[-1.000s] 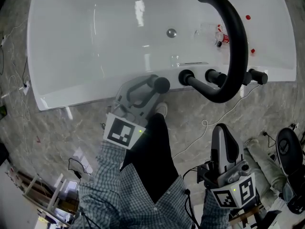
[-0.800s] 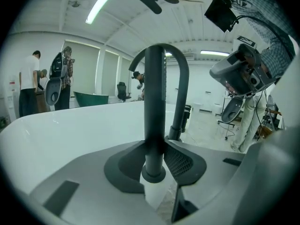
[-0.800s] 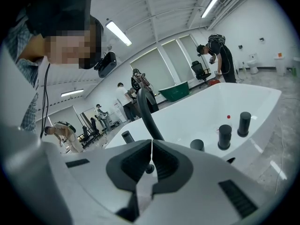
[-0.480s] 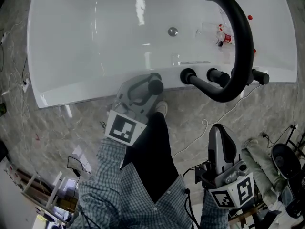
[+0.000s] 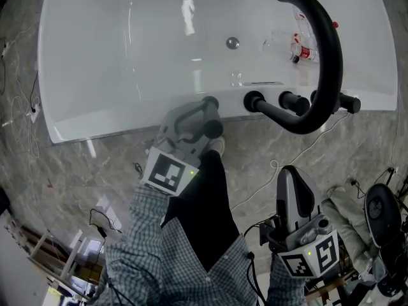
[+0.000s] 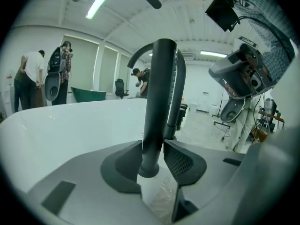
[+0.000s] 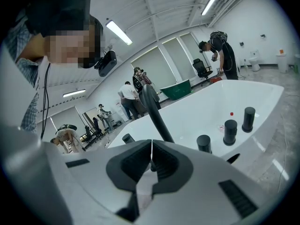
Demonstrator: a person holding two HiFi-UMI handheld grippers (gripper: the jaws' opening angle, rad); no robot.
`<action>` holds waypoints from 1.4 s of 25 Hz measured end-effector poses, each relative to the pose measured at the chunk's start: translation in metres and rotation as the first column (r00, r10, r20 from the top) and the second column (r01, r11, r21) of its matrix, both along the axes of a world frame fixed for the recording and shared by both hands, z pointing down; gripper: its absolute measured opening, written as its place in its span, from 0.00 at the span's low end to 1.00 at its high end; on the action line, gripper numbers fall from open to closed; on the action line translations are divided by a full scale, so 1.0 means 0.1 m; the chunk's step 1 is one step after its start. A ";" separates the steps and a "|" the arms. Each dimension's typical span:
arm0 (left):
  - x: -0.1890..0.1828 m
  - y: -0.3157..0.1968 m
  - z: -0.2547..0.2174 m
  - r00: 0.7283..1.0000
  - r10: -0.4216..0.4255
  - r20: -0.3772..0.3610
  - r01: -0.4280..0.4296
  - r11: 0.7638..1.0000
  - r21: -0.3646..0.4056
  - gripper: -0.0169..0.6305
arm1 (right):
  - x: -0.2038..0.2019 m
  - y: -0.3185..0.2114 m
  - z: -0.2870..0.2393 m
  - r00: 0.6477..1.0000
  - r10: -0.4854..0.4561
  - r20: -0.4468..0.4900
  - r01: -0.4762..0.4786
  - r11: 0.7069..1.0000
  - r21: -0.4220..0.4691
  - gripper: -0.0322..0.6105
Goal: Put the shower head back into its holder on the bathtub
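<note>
My left tongs [image 6: 152,159] clamp the shower head [image 6: 158,102] upright at the rim of the tub [image 5: 115,125], right tongs [image 7: 151,162] closed empty, well off the tub; lowered tilted, it could miss the holder and slip.

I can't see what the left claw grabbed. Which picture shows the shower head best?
The left gripper view: the shower head fills the middle, clamped in the left gripper. The head view shows only its round end; in the right gripper view I can't pick it out.
</note>
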State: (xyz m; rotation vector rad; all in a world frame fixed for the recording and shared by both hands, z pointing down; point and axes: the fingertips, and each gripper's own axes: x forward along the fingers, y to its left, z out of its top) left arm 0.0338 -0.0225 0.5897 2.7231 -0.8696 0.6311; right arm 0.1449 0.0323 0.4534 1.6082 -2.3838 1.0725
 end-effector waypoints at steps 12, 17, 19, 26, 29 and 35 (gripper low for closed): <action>-0.25 0.07 -0.02 0.999 -0.042 -0.020 0.042 0.999 -0.008 0.22 | -0.08 0.09 0.09 1.000 -0.003 -0.009 0.003 1.000 -0.020 0.08; -0.42 0.07 -0.15 0.997 -0.074 -0.015 0.075 0.997 0.020 0.12 | -0.19 0.11 0.08 1.000 -0.022 -0.014 0.022 1.000 -0.020 0.08; -0.49 0.03 -0.29 0.993 -0.106 -0.048 0.108 0.994 0.031 0.07 | -0.25 0.08 0.02 0.999 -0.029 -0.016 0.029 1.000 -0.011 0.08; -0.77 0.00 -1.09 0.944 -0.235 -0.231 0.231 0.972 -0.044 0.04 | -0.44 0.00 -0.47 0.999 -0.046 -0.026 0.047 0.998 0.033 0.08; -0.88 -0.03 -1.50 0.932 -0.242 -0.268 0.240 0.970 -0.042 0.04 | -0.48 -0.08 -0.73 0.998 -0.050 -0.038 0.053 0.996 0.077 0.08; -1.08 0.06 -2.28 0.930 -0.228 -0.289 0.231 0.973 -0.022 0.04 | -0.52 -0.10 -1.36 0.997 -0.049 -0.056 0.057 0.987 0.148 0.08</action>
